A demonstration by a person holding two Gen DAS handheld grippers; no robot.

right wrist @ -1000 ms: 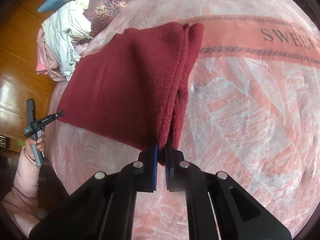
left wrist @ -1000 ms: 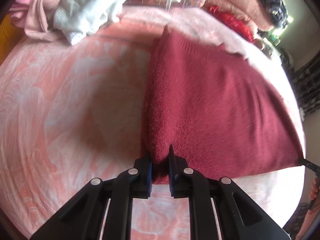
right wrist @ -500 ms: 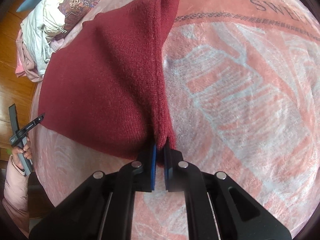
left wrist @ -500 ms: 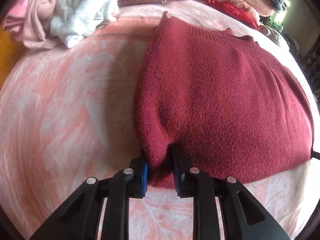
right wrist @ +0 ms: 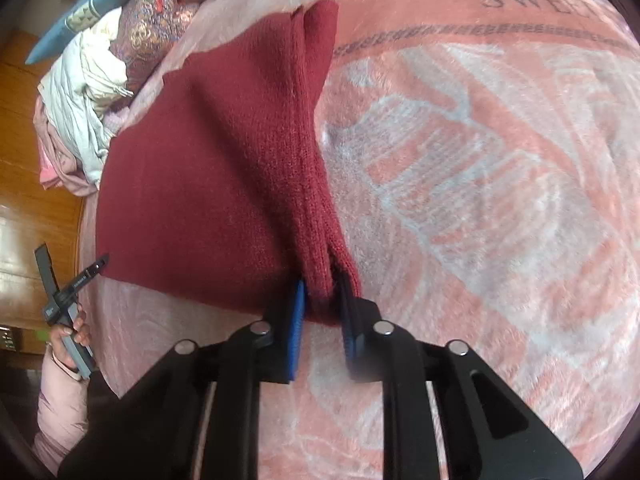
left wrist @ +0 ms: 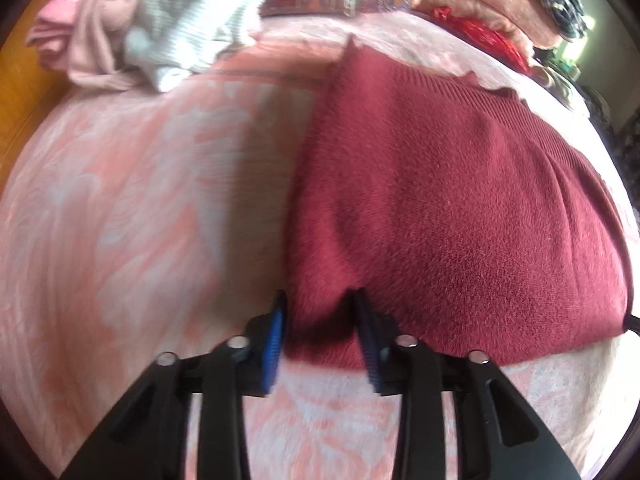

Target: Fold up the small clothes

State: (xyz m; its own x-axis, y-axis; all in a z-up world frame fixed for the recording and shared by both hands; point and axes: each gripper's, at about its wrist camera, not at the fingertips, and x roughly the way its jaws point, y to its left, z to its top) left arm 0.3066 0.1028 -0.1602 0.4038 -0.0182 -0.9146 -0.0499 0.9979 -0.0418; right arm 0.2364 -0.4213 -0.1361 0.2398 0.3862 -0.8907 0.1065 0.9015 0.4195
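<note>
Both grippers' jaws now parted wider, left gripper (left wrist: 320, 320) and right gripper (right wrist: 322, 300) loosely straddling maroon sweater (left wrist: 460, 208), blanket (right wrist: 500, 160) reading "SWEE".

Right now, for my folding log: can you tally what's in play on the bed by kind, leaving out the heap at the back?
dark red sweater: 1
grippers: 2 (left gripper, right gripper)
pink blanket: 1
Total: 4
</note>
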